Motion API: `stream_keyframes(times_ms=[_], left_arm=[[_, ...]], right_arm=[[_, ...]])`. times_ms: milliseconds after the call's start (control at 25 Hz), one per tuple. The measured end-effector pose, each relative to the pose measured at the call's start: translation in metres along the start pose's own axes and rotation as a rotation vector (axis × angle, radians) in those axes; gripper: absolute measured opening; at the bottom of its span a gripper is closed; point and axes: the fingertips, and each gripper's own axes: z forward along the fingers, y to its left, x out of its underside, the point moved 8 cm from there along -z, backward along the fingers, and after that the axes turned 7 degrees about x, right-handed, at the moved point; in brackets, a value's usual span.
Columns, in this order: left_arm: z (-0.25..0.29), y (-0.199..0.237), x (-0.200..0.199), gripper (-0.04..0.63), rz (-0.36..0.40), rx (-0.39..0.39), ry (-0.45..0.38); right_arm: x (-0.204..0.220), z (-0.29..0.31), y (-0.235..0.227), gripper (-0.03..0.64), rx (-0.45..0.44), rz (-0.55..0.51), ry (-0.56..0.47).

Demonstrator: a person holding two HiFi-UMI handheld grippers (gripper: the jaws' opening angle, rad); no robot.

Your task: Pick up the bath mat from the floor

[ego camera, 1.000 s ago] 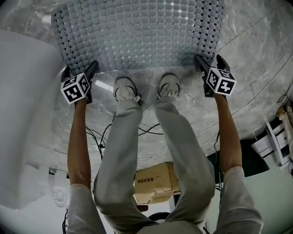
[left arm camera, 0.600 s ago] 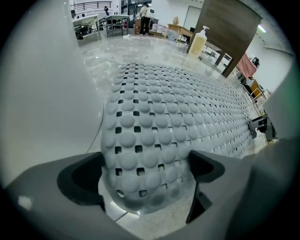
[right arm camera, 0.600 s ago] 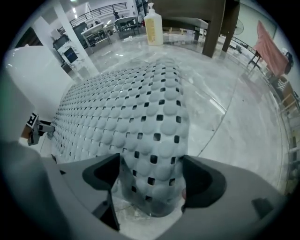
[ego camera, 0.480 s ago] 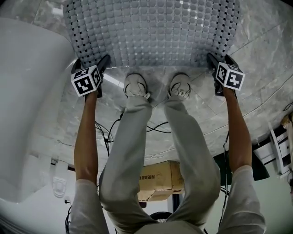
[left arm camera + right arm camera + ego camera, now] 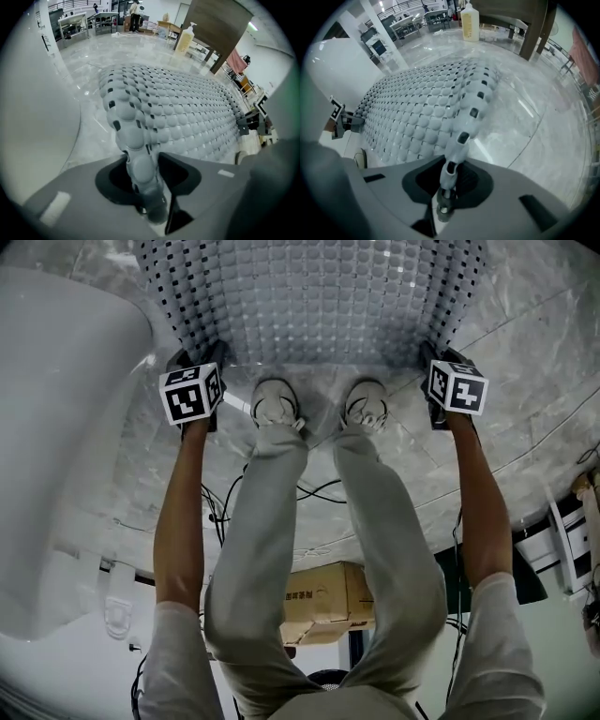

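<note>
The grey bubbled bath mat (image 5: 319, 296) lies on the marble floor ahead of the person's shoes (image 5: 274, 401). My left gripper (image 5: 202, 360) is at the mat's near left corner and my right gripper (image 5: 429, 354) at its near right corner. In the left gripper view the mat's edge (image 5: 136, 136) runs up between the jaws of the left gripper (image 5: 143, 174), which are closing and pinch it. In the right gripper view a thin mat edge (image 5: 461, 136) is pinched in the closing jaws of the right gripper (image 5: 449, 180). Both pinched corners are raised off the floor.
A big white rounded tub (image 5: 56, 427) stands close on the left. Cables (image 5: 225, 507) and a cardboard box (image 5: 319, 601) lie behind the person's legs. A pump bottle (image 5: 470, 21) stands on the floor beyond the mat, near a dark wooden panel (image 5: 215, 28).
Both grippers slid onto the mat's near corners and their jaws went from wide apart to pinching the edge. The corners have lifted slightly.
</note>
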Motion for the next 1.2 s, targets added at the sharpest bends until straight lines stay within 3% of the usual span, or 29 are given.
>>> stream_keyframes(times_ms=[80,160,360,560,840,1040,1200], left_arm=[[-0.002,-0.012,-0.001,0.089,-0.039,0.026,-0.018],[-0.009,-0.018,0.002,0.066,-0.089,0.048,-0.036],[-0.030,-0.027,-0.010,0.060,-0.076,0.098,-0.030],[-0.068,-0.058,-0.027,0.057,-0.055,0.154,-0.032],[-0.147,-0.130,-0.051,0.054,0.016,0.255,-0.034],[-0.207,-0.173,-0.056,0.052,-0.004,0.302,-0.049],[-0.261,-0.195,-0.062,0.052,0.022,0.308,-0.070]], right_arm=[[-0.001,-0.003,0.002,0.054,-0.013,-0.005,0.006],[0.000,-0.010,0.005,0.052,-0.017,-0.010,0.007],[-0.007,-0.037,0.015,0.051,-0.027,-0.022,-0.030],[-0.015,-0.090,0.035,0.049,-0.092,-0.034,-0.056],[-0.026,-0.195,0.069,0.048,-0.148,-0.052,-0.078],[-0.024,-0.262,0.077,0.049,-0.168,-0.021,-0.092],[-0.020,-0.314,0.082,0.048,-0.169,-0.010,-0.111]])
